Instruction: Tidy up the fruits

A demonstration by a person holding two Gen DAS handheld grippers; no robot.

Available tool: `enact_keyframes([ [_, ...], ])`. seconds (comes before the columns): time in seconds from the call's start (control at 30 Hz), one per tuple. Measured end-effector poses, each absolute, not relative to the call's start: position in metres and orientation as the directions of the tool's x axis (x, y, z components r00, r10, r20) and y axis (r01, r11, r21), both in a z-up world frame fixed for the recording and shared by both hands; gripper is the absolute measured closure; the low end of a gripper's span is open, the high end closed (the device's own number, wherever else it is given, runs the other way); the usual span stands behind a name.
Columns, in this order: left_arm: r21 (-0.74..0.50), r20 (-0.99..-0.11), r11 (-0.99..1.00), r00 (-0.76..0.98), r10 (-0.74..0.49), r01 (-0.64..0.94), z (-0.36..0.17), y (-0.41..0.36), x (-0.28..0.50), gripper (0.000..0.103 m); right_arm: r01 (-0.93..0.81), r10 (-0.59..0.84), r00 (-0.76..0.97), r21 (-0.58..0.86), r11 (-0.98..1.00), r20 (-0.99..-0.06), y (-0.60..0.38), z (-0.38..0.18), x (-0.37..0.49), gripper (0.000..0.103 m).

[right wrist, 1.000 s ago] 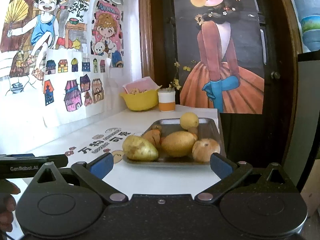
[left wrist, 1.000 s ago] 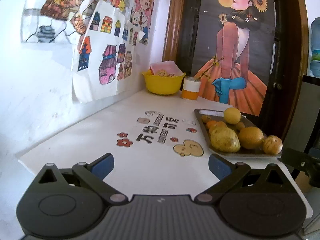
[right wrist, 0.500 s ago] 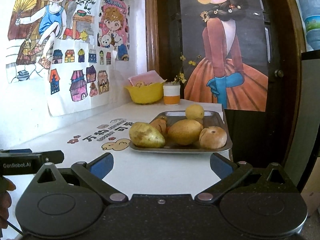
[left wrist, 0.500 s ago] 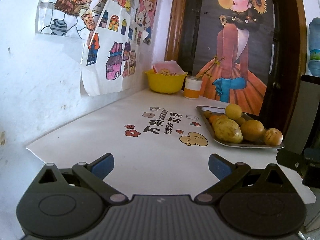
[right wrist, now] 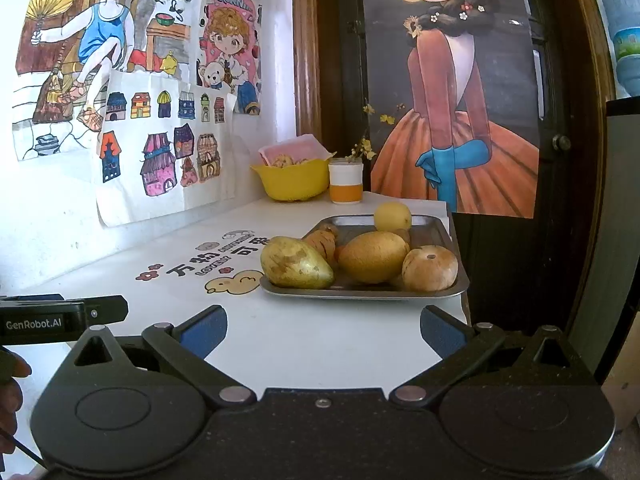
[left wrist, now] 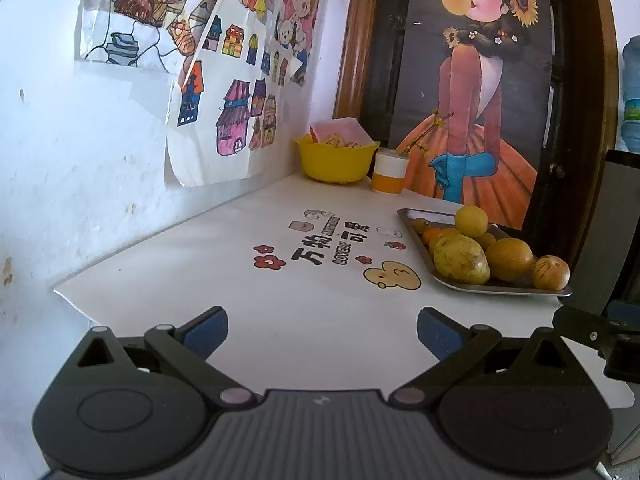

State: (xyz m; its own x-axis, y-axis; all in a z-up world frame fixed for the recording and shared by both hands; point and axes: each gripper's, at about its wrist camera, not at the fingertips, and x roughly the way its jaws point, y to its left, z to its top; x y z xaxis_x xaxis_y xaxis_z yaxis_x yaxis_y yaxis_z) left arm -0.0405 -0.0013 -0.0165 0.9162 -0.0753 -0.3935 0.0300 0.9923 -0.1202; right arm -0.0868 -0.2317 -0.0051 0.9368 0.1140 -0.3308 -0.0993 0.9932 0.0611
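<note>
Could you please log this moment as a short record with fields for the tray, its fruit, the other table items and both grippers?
tray: metal tray near the table's right edge
fruit: pear, orange, brownish round fruit, lemon, all on tray
other items: yellow bowl, white-orange cup
left gripper: jaws open, empty
right gripper: jaws open, empty

Black gripper [right wrist: 322,330], blue-padded jaws, "GenRobot.AI" marking.

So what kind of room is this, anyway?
Probably a home, maybe a child's corner: hand-coloured drawings taped to the wall, a cartoon-printed table, and a tray of fruit.
</note>
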Motion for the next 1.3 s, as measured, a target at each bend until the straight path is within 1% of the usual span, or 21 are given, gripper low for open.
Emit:
enact_keyframes([
  [0.67,-0.117,-0.398,0.993,0.915,-0.068,0.023,-0.0167,-0.0004,-0.0412,0.0,-0.108,0.121,0.934,0.056,0.993,-0.337,-0.2296,-0.0067,-0.0873,0.001],
  [0.9,-0.124,-0.398,0.991,0.913,-0.091,0.045,-0.0177,-0.0017,-0.0423,0.0,-0.108,0.12,0.934,0.055,0.993,-0.337,-0.2292,-0.0065,-0.0875,0.001],
  [1.3,-0.119,-0.398,0.992,0.913,-0.087,0.043,-0.017,-0.0028,-0.0424,0.0,-0.107,0.12,0.934,0.055,0.993,-0.337,-0.2287,-0.0062,-0.0876,0.001],
])
